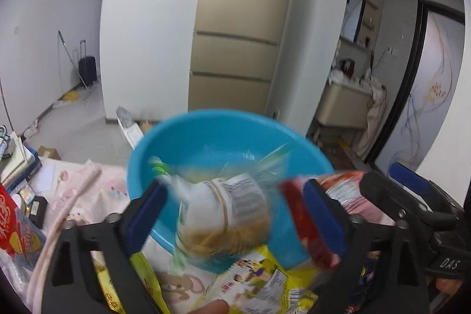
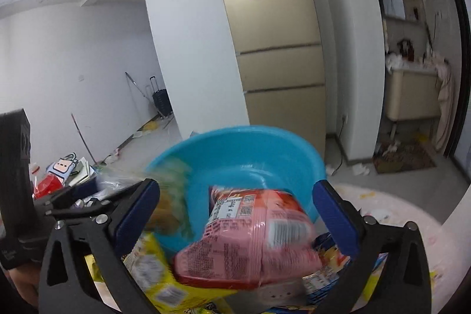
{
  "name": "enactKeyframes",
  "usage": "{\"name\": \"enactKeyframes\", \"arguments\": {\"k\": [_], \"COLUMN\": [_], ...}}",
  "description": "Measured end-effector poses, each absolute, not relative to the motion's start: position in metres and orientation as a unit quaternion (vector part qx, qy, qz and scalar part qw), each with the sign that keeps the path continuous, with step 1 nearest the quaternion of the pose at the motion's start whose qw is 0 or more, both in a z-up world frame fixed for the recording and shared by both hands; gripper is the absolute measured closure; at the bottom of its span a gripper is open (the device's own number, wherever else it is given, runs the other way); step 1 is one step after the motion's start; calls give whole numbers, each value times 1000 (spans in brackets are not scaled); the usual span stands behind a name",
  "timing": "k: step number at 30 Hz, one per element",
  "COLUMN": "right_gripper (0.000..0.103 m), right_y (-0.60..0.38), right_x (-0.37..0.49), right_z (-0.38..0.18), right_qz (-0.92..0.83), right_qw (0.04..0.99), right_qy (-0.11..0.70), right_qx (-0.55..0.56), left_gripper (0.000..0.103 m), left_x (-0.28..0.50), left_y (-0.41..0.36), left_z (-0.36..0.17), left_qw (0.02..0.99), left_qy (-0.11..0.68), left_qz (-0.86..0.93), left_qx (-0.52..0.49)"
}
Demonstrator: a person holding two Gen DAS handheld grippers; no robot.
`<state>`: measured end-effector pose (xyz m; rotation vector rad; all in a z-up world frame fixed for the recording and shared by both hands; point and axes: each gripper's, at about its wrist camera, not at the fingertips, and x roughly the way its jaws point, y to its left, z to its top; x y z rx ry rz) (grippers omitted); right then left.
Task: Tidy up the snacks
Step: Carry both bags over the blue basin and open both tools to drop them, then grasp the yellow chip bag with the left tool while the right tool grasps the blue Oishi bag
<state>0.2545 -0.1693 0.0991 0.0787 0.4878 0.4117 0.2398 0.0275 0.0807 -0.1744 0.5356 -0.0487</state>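
**A:** Over the blue basin [image 1: 223, 134] is where both your grippers sit right now. Your left gripper [image 1: 235, 214] has its jaws spread wide, and a clear bag with a green top [image 1: 223, 214] sits blurred between the 2 blue pads [image 1: 147, 217], touching neither as far as I can see.

**B:** And the right one?

**A:** Your right gripper [image 2: 244, 214] is wide too. A pink and red snack bag [image 2: 250, 237] lies between its fingers, also blurred, with a gap on each side. It hangs over the near edge of the basin, above a yellow packet [image 2: 156, 270] on the table. From the left camera you see the same bag as a red edge [image 1: 297, 214] just behind the right-hand pad.

**B:** Anything in the basin?

**A:** Can't tell you much. The green-topped bag overlaps the inside of it from the left camera, but the blur hides whether it's resting there. More yellow packets [image 1: 265, 281] lie under your grippers on the pink cartoon cloth [image 1: 97, 190]. A beige fridge [image 1: 241, 28] stands straight ahead.
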Motion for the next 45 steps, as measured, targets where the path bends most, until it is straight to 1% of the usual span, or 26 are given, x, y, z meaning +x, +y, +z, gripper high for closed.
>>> {"name": "enactKeyframes", "arguments": {"k": [7, 13, 15, 17, 21, 26, 32, 36, 39, 41, 45], "right_gripper": [0, 0, 0, 0, 0, 0, 0, 0, 0, 0, 0], "right_y": [-164, -174, -177, -180, -184, -187, -203, -218, -221, -218, -201], "right_x": [224, 194, 185, 175, 148, 119, 96, 99, 112, 117, 124], "right_z": [133, 168, 175, 182, 185, 167, 124, 90, 64, 50, 37], "right_qz": [161, 179, 192, 216, 229, 240, 246, 249, 259, 256, 259], "right_qw": [970, 975, 974, 969, 969, 967, 966, 964, 958, 958, 955], "right_qy": [178, 128, 123, 123, 96, 81, 77, 77, 102, 118, 148], "right_qx": [-35, -17, 0, 11, 6, -6, 4, 44, 63, 55, 7], "left_gripper": [0, 0, 0, 0, 0, 0, 0, 0, 0, 0, 0], "left_x": [217, 187, 173, 162, 138, 105, 87, 102, 121, 137, 163], "left_y": [28, 18, 18, 20, 16, 22, 39, 43, 41, 40, 31], "left_z": [106, 140, 152, 161, 167, 163, 131, 94, 62, 40, 4], "left_qw": [971, 981, 985, 985, 985, 987, 983, 976, 970, 966, 952], "left_qy": [221, 176, 153, 150, 149, 147, 155, 178, 202, 214, 267], "left_qz": [-47, -58, -59, -68, -71, -51, -65, -93, -109, -118, -130], "left_qx": [-81, -55, -50, -58, -44, -31, -71, -88, -82, -81, -79]}}
